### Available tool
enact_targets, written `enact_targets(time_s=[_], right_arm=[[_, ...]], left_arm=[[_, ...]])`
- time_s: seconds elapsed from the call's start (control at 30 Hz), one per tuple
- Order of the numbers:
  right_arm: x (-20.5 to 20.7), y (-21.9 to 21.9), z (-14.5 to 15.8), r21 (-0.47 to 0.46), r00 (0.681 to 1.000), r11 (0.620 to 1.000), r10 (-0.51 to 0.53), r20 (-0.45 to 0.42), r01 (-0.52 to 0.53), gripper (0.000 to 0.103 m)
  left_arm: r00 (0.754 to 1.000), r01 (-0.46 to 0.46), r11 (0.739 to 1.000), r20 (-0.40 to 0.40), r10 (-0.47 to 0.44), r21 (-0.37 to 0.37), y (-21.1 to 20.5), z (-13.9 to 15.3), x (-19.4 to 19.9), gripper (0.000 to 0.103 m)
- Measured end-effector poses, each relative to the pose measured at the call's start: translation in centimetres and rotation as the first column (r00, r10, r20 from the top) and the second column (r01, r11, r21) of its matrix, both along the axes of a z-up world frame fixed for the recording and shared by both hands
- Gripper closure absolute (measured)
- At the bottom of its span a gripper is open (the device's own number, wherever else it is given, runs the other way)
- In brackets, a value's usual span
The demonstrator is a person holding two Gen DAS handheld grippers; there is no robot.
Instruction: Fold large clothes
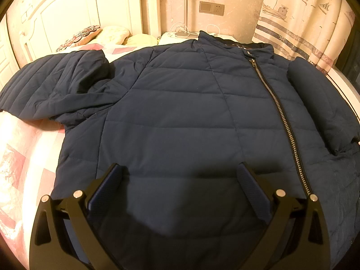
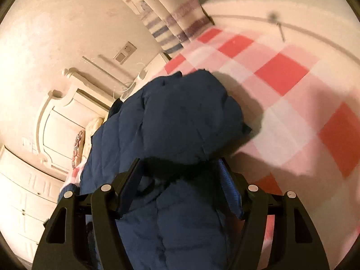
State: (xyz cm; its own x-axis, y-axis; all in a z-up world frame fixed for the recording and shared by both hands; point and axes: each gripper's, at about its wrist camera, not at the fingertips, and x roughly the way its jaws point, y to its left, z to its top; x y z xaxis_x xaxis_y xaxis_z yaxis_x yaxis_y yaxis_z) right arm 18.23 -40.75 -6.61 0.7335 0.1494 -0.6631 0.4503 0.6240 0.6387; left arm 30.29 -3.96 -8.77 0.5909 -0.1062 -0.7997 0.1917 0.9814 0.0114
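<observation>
With the navy jacket [image 1: 180, 103] spread on the bed [image 1: 24, 157], left tongs [image 1: 180, 173] wide above its near hem, right tongs [image 2: 180, 168] straddling the sleeve [image 2: 186, 114] may lose the slick padding.

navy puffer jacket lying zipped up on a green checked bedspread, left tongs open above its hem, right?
Not green: the bedspread is pink and red checked, clearest in the right wrist view. The rest holds: the jacket is zipped and the left tongs are open above its hem.
</observation>
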Motion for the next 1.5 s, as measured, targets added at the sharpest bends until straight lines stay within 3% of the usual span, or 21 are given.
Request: enact_targets(time_s=[0.1,0.13,0.17,0.23,0.37,0.4,0.5,0.63,0.73,0.83,0.9,0.93,1.07,1.17,1.23,1.27,1.33,1.4,1.5], right_arm=[[1.2,-1.0,-0.2,0.003,0.998,0.998,-0.057,0.021,0.057,0.043],[0.9,-0.7,0.3,-0.026,0.996,0.996,-0.083,0.036,0.084,0.057],[1.1,-0.3,1.4,-0.106,0.992,0.988,-0.110,0.059,0.116,0.067],[1.5,1.8,4.0,-0.265,0.989,0.957,-0.094,0.117,0.122,0.072],[3.6,8.5,9.6,-0.502,0.974,0.865,0.104,0.200,0.010,0.075],[4.6,11.2,11.0,-0.566,0.962,0.824,0.178,0.207,-0.031,0.075],[7.7,16.7,12.7,-0.645,0.923,0.752,0.332,0.194,-0.136,0.075],[11.6,23.1,11.8,-0.677,0.864,0.680,0.487,0.129,-0.283,0.076],[13.6,26.9,9.1,-0.573,0.778,0.664,0.624,0.069,-0.481,0.075],[14.3,29.6,5.9,-0.489,0.713,0.617,0.701,-0.017,-0.617,0.074],[13.9,29.9,4.5,-0.452,0.677,0.590,0.734,-0.045,-0.669,0.062],[13.5,29.5,4.5,-0.439,0.672,0.591,0.739,-0.041,-0.676,0.045],[9.0,25.6,7.2,-0.460,0.690,0.646,0.717,0.092,-0.609,0.041],[3.4,20.5,10.4,-0.604,0.762,0.685,0.619,0.188,-0.407,0.041],[1.5,16.5,10.3,-0.647,0.858,0.707,0.490,0.155,-0.287,0.045],[1.4,14.7,9.6,-0.634,0.899,0.728,0.423,0.116,-0.261,0.052],[1.6,12.1,7.3,-0.611,0.950,0.753,0.312,0.008,-0.242,0.058],[2.0,10.3,4.2,-0.583,0.963,0.770,0.254,-0.092,-0.259,0.061],[2.5,9.2,1.1,-0.536,0.960,0.797,0.235,-0.152,-0.280,0.063]], left_arm=[[1.000,0.000,1.000,0.000,0.000,0.000,0.0,0.0,0.0,0.002],[1.000,0.000,1.000,0.000,0.000,-0.001,0.0,0.0,0.0,0.002],[1.000,0.000,1.000,0.000,0.000,-0.001,0.0,0.0,0.0,0.002],[1.000,0.000,1.000,0.000,0.000,-0.001,0.0,0.0,0.0,0.002],[1.000,0.000,1.000,0.001,0.000,-0.009,0.1,0.1,-0.1,0.002],[1.000,0.000,1.000,0.002,0.000,-0.013,0.1,0.1,-0.2,0.002],[1.000,-0.002,0.999,0.010,0.002,-0.045,0.6,0.3,-0.3,0.002],[0.999,-0.020,0.991,0.024,0.024,-0.134,2.0,0.9,-0.4,0.002],[0.998,-0.051,0.975,0.029,0.059,-0.216,3.5,1.3,-0.4,0.002],[0.996,-0.081,0.959,0.010,0.087,-0.271,4.6,1.2,0.0,0.002],[0.996,-0.081,0.958,0.012,0.088,-0.274,4.5,1.3,0.0,0.002],[0.996,-0.079,0.961,0.015,0.086,-0.266,4.3,1.3,0.0,0.002],[0.997,-0.074,0.961,0.017,0.082,-0.268,4.4,1.2,-0.1,0.002],[0.996,-0.076,0.956,0.014,0.084,-0.284,4.6,1.2,-0.2,0.002],[0.996,-0.078,0.958,0.018,0.086,-0.275,4.4,1.4,-0.3,0.002],[0.997,-0.072,0.960,0.017,0.080,-0.271,4.3,1.5,-0.4,0.002],[0.999,-0.038,0.954,-0.012,0.036,-0.298,3.1,2.0,-0.2,0.002],[0.998,-0.005,0.936,-0.064,-0.019,-0.352,1.3,2.7,0.4,0.002],[0.991,0.062,0.919,-0.086,-0.103,-0.390,-2.9,4.4,1.5,0.003]])
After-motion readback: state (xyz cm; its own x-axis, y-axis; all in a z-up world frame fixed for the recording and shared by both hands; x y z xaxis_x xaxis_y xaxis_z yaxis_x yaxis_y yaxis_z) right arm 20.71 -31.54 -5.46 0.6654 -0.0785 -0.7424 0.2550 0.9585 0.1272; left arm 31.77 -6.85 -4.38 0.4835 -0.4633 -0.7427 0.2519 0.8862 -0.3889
